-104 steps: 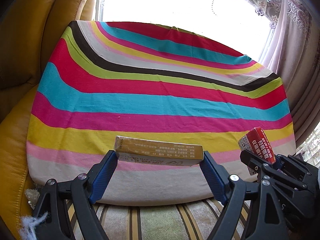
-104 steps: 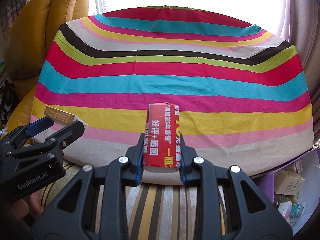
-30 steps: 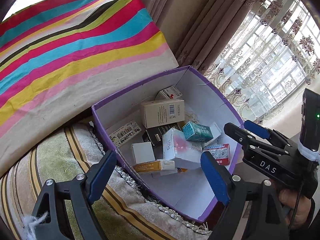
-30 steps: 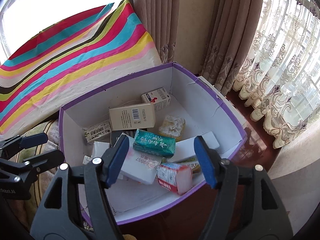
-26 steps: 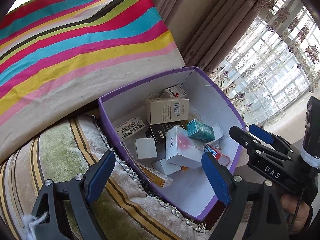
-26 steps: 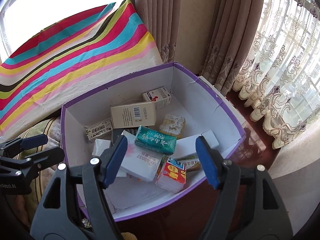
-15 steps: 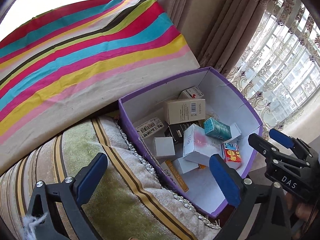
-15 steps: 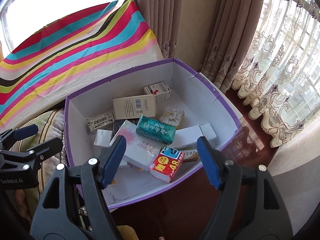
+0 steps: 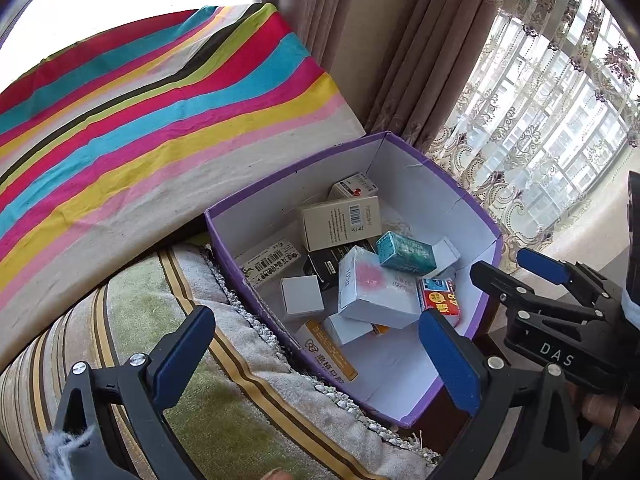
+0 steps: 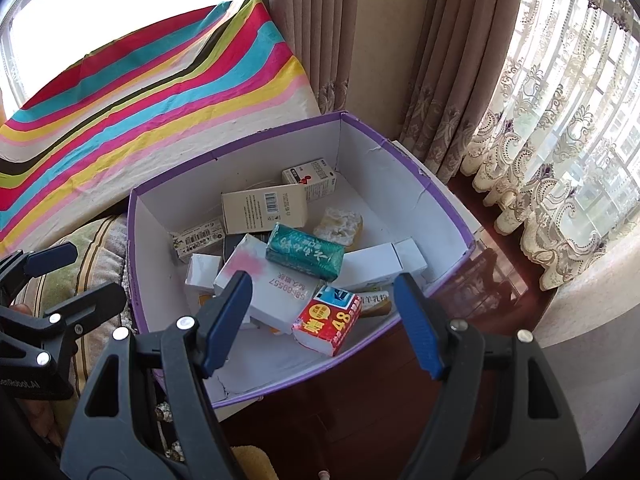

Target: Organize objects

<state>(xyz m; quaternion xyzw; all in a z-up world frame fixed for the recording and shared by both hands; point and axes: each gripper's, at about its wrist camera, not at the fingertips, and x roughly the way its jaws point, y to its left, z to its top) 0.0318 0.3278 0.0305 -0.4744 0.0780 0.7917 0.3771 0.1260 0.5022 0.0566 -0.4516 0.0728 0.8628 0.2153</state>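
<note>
Before you, a striped cloth (image 9: 160, 120) covers the table beside brown curtains (image 10: 332, 40) and a lace-hung window (image 10: 560, 160). Below it, a purple box (image 10: 424, 192) holds small cartons, among them the red carton (image 10: 328, 320) and yellow carton (image 9: 330, 354). Your left gripper (image 9: 316, 356) and right gripper (image 10: 328, 316) hover spread wide, both empty.

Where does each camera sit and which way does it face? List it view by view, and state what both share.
Left wrist: on the left tongs, looking down and rightward over the striped cushion into the purple box; its own open blue pads frame the view, right tongs at right.
Right wrist: on the right tongs, looking down into the purple box; left tongs at left.
Shared: the box, the red carton, the teal carton.
</note>
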